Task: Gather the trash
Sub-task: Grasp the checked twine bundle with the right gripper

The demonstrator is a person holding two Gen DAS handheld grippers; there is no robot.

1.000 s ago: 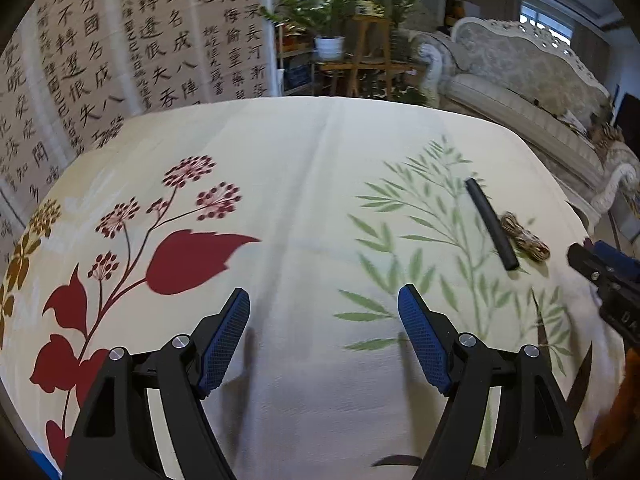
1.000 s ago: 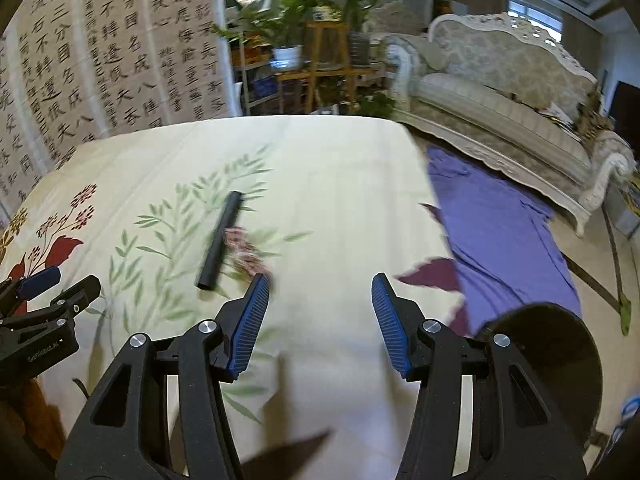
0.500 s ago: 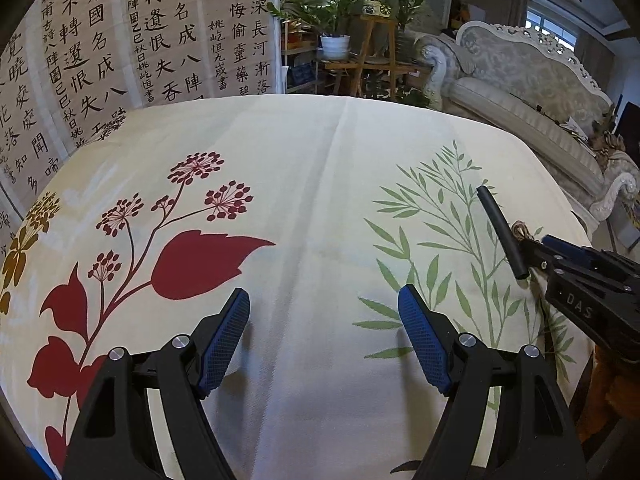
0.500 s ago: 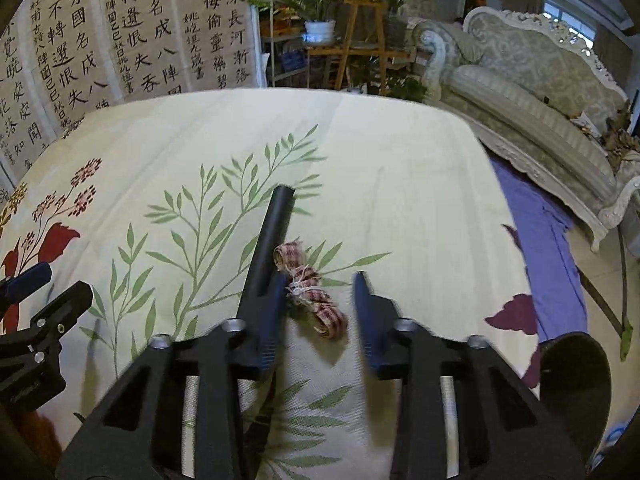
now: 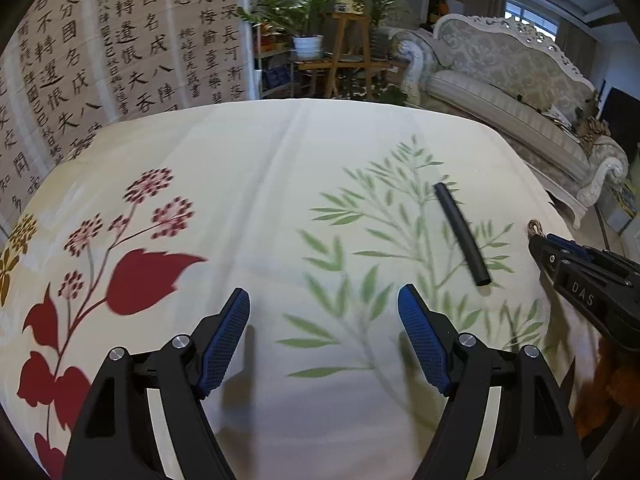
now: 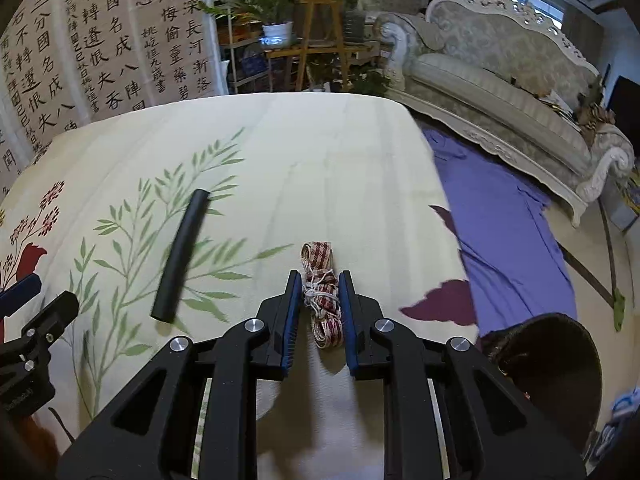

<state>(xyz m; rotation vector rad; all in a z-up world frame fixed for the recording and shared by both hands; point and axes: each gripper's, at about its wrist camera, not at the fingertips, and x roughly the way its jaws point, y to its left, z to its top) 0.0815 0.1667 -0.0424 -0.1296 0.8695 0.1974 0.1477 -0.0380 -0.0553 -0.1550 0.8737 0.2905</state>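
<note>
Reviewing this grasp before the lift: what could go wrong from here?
1. The right gripper is shut on the ribbon bundle at its string-tied middle; both ends stick out, so it may slip or unravel when lifted.
2. The bin sits low beyond the table edge; a loose grip could drop the bundle on the purple cloth.
3. The black tube could roll if bumped.

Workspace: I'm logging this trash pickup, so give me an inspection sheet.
Surface: floral tablecloth over the table.
Job's things: checked ribbon bundle between the right jaws; black tube lying loose; dark bin beside the table.
Clutter: nothing seen.
Grippers: right gripper closed on the bundle; left gripper open, empty.
Cables: nothing seen.
Surroundings: sofa, calligraphy screen, potted plants, purple cloth on the floor.
</note>
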